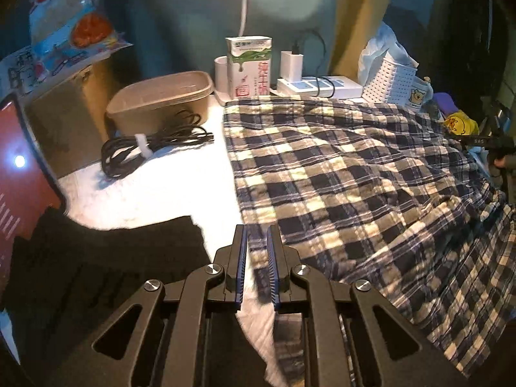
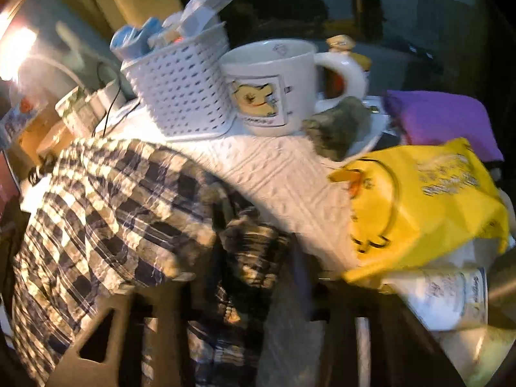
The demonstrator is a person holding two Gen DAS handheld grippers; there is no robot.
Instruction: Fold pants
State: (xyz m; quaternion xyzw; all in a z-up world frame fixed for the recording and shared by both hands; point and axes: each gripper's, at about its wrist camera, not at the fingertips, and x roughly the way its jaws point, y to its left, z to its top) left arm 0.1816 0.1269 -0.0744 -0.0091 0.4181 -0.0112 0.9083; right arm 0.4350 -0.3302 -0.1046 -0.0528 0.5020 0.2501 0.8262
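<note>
The pants (image 1: 354, 167) are navy-and-cream plaid and lie spread over the white table (image 1: 154, 193), trailing off its near right edge. My left gripper (image 1: 257, 238) sits at their near left edge, its blue pads almost together with a strip of plaid pinched between them. The right wrist view is blurred. There the same pants (image 2: 106, 200) fill the left side, and a gathered bunch of plaid sits between the dark fingers of my right gripper (image 2: 258, 242), which looks shut on it.
A brown tub (image 1: 161, 96), a coiled black cable (image 1: 151, 145), a milk carton (image 1: 248, 64) and a power strip (image 1: 319, 85) line the back. A black cloth (image 1: 106, 258) lies near left. A white basket (image 2: 183, 90), mug (image 2: 271, 87) and yellow bag (image 2: 425, 200) crowd the right.
</note>
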